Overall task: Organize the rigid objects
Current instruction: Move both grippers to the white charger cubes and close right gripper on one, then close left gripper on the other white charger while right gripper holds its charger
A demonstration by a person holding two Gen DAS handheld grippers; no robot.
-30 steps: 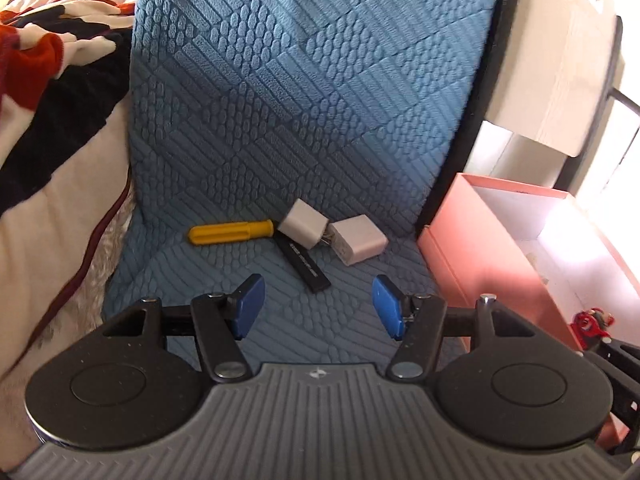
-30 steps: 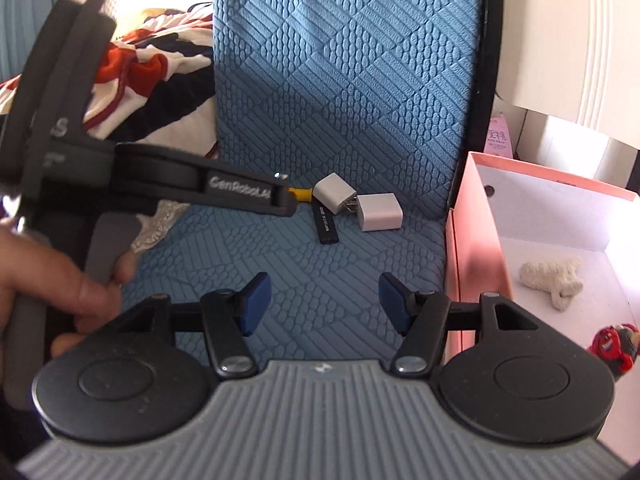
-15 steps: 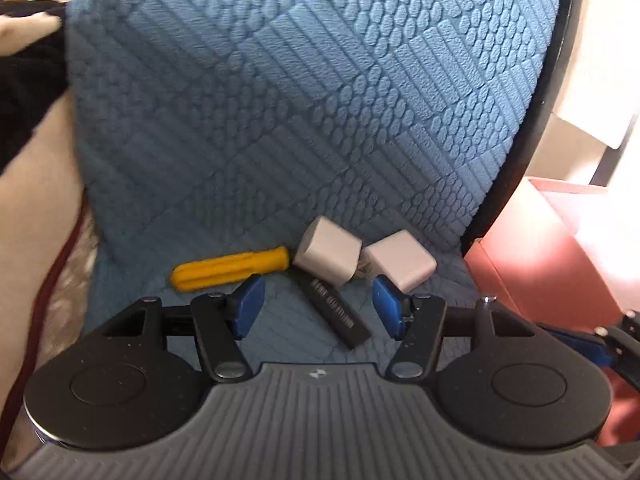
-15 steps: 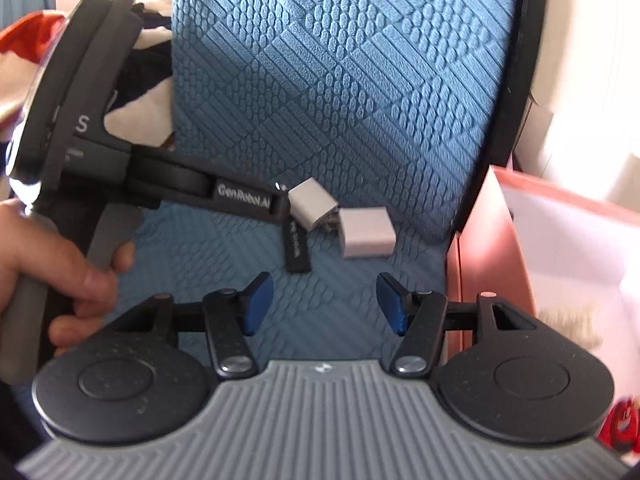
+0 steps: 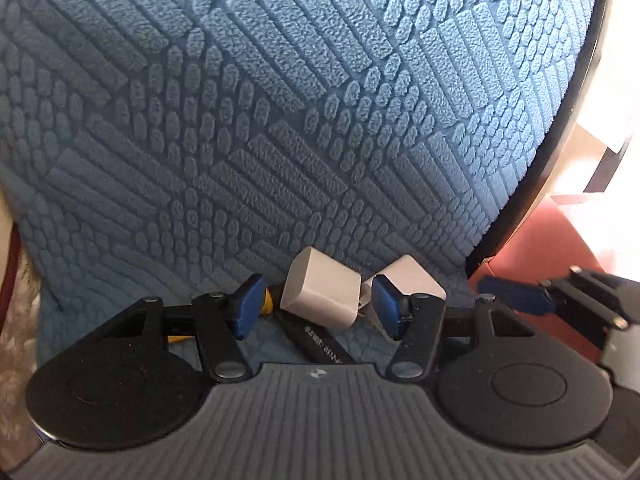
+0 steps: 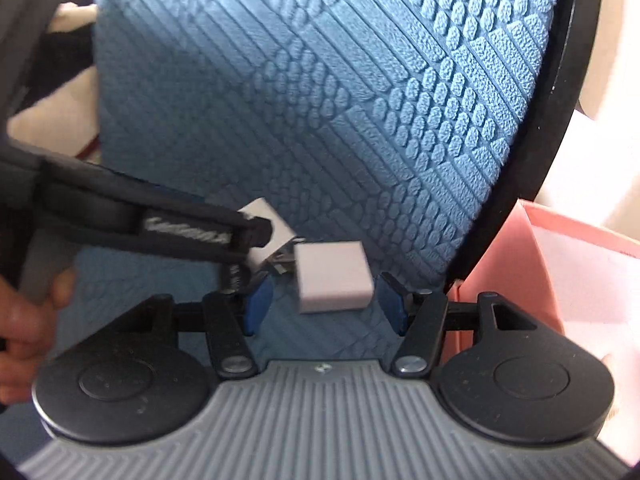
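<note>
Left tool and right tool, both spread and empty, each straddle a white charger cube on the blue quilted mat; light, stiff, smooth-sided, probably best pinched across flat faces, pink box alongside.

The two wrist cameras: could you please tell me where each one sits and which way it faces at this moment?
Left wrist: on the left gripper, angled down at the blue mat; its open jaws flank the left white charger; the right gripper's fingertip shows at right.
Right wrist: on the right gripper, angled down; open jaws flank the right white charger; the left gripper and the hand holding it show at left.
Shared: both chargers, mat, pink box.
</note>
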